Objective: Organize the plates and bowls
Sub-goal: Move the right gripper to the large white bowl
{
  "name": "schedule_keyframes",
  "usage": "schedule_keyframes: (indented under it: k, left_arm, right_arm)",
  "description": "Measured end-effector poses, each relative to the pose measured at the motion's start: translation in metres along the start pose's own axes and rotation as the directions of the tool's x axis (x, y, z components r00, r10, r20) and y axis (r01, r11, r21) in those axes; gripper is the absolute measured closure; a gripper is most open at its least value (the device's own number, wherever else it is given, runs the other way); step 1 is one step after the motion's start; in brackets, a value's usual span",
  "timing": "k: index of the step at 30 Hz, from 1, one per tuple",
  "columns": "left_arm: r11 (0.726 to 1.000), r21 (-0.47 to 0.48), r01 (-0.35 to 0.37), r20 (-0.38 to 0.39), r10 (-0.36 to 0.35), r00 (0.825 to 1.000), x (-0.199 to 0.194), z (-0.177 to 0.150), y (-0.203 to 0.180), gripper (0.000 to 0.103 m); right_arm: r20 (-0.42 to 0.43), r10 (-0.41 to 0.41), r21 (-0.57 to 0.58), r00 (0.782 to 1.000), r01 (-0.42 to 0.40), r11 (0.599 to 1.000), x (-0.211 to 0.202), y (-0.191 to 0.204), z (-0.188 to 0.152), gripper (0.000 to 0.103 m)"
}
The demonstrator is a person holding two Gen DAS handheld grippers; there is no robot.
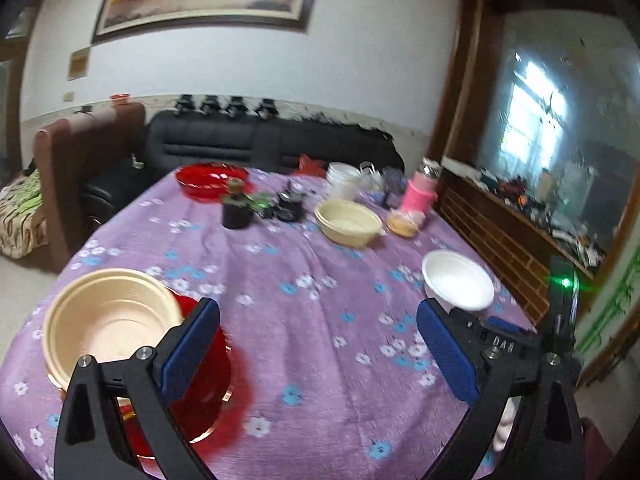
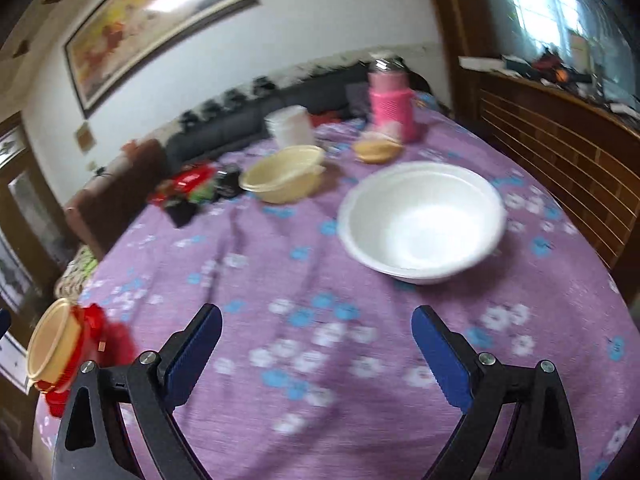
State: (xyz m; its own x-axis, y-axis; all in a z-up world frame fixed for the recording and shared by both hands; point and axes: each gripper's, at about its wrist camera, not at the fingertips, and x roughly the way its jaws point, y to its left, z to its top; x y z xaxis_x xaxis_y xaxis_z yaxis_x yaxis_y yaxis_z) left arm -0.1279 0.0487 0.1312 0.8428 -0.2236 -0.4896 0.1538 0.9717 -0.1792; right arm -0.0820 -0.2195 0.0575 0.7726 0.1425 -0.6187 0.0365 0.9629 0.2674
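Our right gripper (image 2: pixel 316 356), jaws spread, empty; white foam bowl (image 2: pixel 422 220) ahead-right of it, nearer than left gripper (image 1: pixel 318 356), also spread.

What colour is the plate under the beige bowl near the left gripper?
Red, with a gold-looking rim. The plate shows best in the left wrist view, beneath the beige bowl.

My round table (image 1: pixel 304 344), purple floral cloth. Landmark: white bowl (image 2: pixel 422 220). Beyond it: yellow bowl (image 2: pixel 284 176), pink flask (image 2: pixel 390 108). Far left: red plate (image 1: pixel 204 396) bearing beige bowl (image 1: pixel 108 320).
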Motion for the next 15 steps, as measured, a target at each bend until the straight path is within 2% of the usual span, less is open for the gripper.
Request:
schedule_keyframes:
  k: [5,9,15]
  left_arm:
    - [0.999,0.043,0.003,-0.058,-0.001,0.998,0.016,-0.009,-0.013,0.004]
    - [1.000,0.031,0.000,-0.089,0.003,0.996,0.025,-0.013,-0.011,0.004]
    - [1.000,0.024,0.003,-0.126,0.000,0.992,0.035,-0.018,-0.011,0.004]
  right_arm:
    - [-0.009,-0.024,0.030,1.000,0.024,0.999,0.003,-0.027,0.000,0.005]
    - [-0.031,-0.001,0.083,1.000,0.003,0.997,0.006,-0.039,0.000,0.005]
    - [-0.044,-0.009,0.105,0.999,0.013,0.994,0.017,-0.046,-0.001,0.005]
